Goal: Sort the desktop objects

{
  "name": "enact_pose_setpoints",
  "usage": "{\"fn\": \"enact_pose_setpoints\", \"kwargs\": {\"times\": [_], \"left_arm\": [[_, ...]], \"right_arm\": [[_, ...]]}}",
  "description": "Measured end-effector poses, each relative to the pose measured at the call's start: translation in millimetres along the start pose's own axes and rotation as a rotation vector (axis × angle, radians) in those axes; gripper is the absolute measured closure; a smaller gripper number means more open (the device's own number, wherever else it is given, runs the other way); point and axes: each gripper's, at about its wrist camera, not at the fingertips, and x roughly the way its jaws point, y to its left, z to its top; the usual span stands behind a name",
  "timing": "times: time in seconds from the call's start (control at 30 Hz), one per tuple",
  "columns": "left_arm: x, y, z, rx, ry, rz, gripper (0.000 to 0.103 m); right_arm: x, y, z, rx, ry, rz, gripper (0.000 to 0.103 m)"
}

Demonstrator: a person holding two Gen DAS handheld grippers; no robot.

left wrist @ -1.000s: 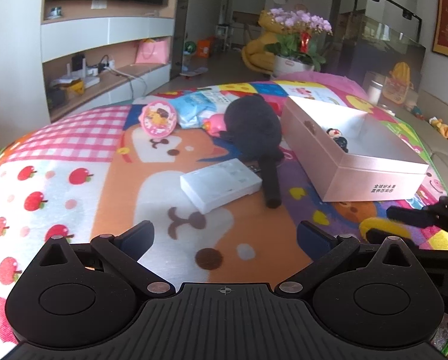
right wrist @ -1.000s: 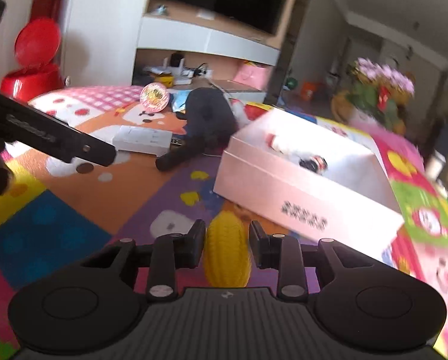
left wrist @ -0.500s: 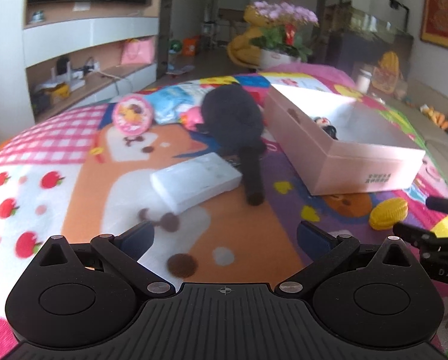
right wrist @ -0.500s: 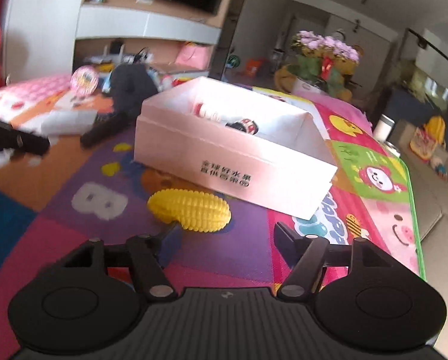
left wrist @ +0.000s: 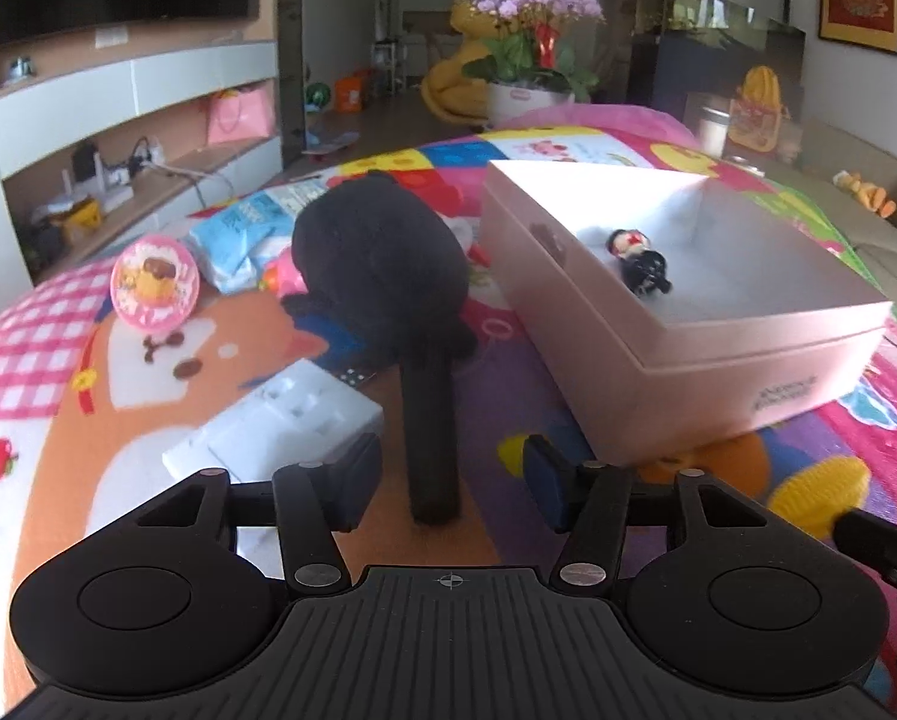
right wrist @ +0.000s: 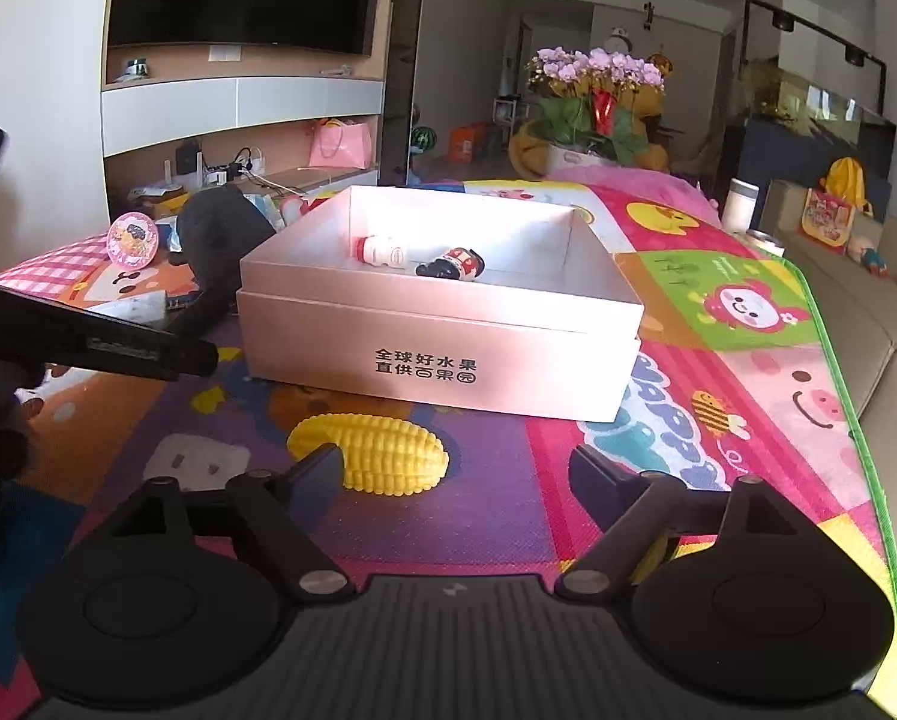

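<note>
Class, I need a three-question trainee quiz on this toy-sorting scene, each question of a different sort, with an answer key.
1. True or false: the right gripper is shut on the yellow toy corn.
2. Multiple choice: what lies inside the pink box? A) small bottle and figurine; B) the corn; C) nothing.
3. Fill in: between the open fingers of the left gripper lies the tail of the black ____ toy.

Key: 1 false, it is open; 2 A; 3 plush.
</note>
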Motion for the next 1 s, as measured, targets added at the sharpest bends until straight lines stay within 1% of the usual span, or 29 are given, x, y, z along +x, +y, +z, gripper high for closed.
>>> {"fn": "enact_pose_setpoints", "kwargs": {"times": [0.03, 0.1, 0.17, 0.3, 0.5, 0.67, 0.77, 0.83, 0.87, 0.9, 0.93, 1.0], "left_arm": [[1.7, 1.2, 1.7, 0.0, -0.001, 0.004, 0.058], [3.5, 5.5, 4.1, -0.005, 0.002, 0.013, 0.076], [1.7, 10.1, 4.5, -0.01, 0.005, 0.004, 0.081], [-8.0, 13.7, -1.5, -0.009, 0.012, -0.013, 0.082], [-34.2, 12.2, -19.4, 0.01, 0.027, -0.076, 0.082], [-47.5, 16.5, -28.6, 0.02, 0.042, -0.107, 0.082], [-51.2, 20.6, -31.0, 0.025, 0.047, -0.113, 0.081], [-53.2, 24.0, -31.5, 0.036, 0.051, -0.115, 0.079], [-54.2, 25.4, -31.9, 0.043, 0.055, -0.115, 0.073], [-55.1, 27.5, -32.4, 0.051, 0.058, -0.115, 0.065], [-56.1, 30.1, -32.7, 0.06, 0.061, -0.104, 0.062], [-57.8, 36.6, -33.6, 0.076, 0.061, -0.074, 0.05]], "right_arm": [[0.2, -0.3, 0.0, 0.001, 0.001, 0.0, 0.018], [0.5, -0.6, 0.3, 0.005, 0.004, 0.002, 0.017], [1.5, -1.7, 0.3, 0.013, 0.007, 0.002, 0.016], [2.6, -4.5, 0.7, 0.033, 0.014, 0.002, 0.012], [2.5, -4.6, 0.7, 0.034, 0.012, -0.001, 0.005], [3.4, -3.1, 1.2, 0.025, 0.018, -0.004, 0.004], [3.8, -2.2, 1.2, 0.021, 0.022, -0.007, 0.004], [3.6, -2.0, 1.3, 0.021, 0.021, -0.009, 0.002], [3.6, -1.9, 1.2, 0.021, 0.021, -0.009, 0.002], [3.6, -1.9, 1.2, 0.021, 0.022, -0.009, 0.001], [3.7, -1.8, 1.3, 0.02, 0.022, -0.01, 0.0], [3.7, -2.1, 1.1, 0.02, 0.022, -0.009, 0.0]]}}
